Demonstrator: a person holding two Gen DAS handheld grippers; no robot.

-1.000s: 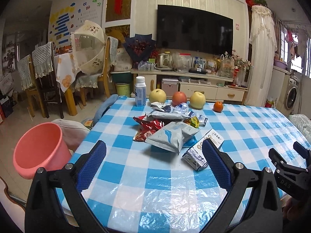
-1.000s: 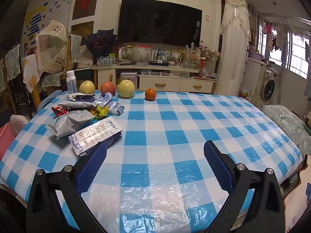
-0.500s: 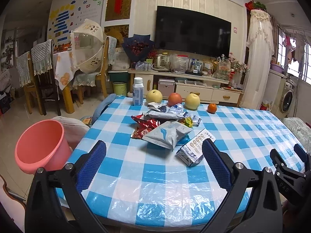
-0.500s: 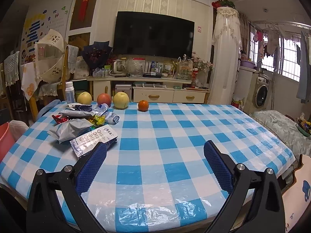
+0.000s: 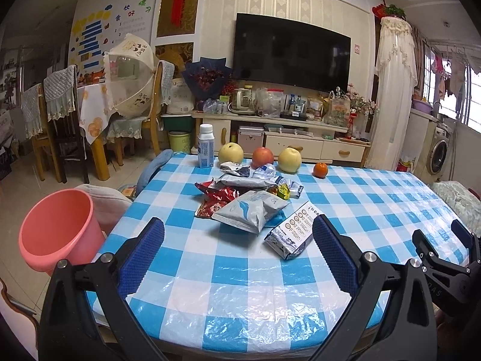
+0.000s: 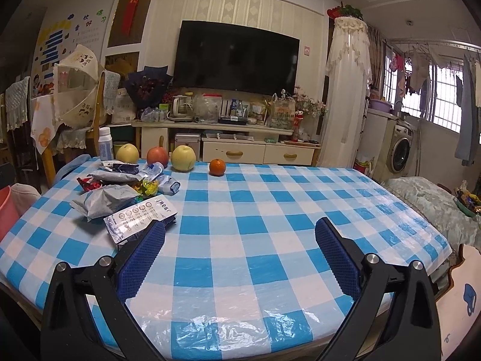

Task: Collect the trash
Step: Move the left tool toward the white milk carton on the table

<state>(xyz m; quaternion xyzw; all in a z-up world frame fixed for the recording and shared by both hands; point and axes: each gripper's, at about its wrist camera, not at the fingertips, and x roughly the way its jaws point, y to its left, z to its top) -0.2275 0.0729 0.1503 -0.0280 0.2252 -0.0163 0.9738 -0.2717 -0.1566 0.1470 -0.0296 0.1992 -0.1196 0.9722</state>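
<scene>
A heap of snack wrappers lies on the blue-and-white checked table [image 5: 234, 276]: a grey pouch [image 5: 249, 210], a red wrapper [image 5: 215, 200], a white printed packet [image 5: 291, 234] and several smaller ones behind. A pink bin [image 5: 57, 228] stands on the floor left of the table. My left gripper [image 5: 239, 254] hovers open over the near table edge, short of the pile. My right gripper [image 6: 240, 249] is open too, with the printed packet [image 6: 138, 218] just beyond its left finger. Part of the right gripper [image 5: 445, 255] shows at the left wrist view's right edge.
Along the far table edge stand a white bottle [image 5: 206, 146], two yellow pears [image 5: 230, 153], a red apple [image 5: 262, 157] and a small orange [image 5: 320, 170]. A padded seat [image 5: 105, 201] sits beside the bin. Dining chairs [image 5: 54, 120] stand at the left, a TV cabinet [image 5: 285, 141] behind.
Both grippers have drawn back and risen from the table, so the near table edge now shows. The wrappers have not moved; both grippers stay open.
</scene>
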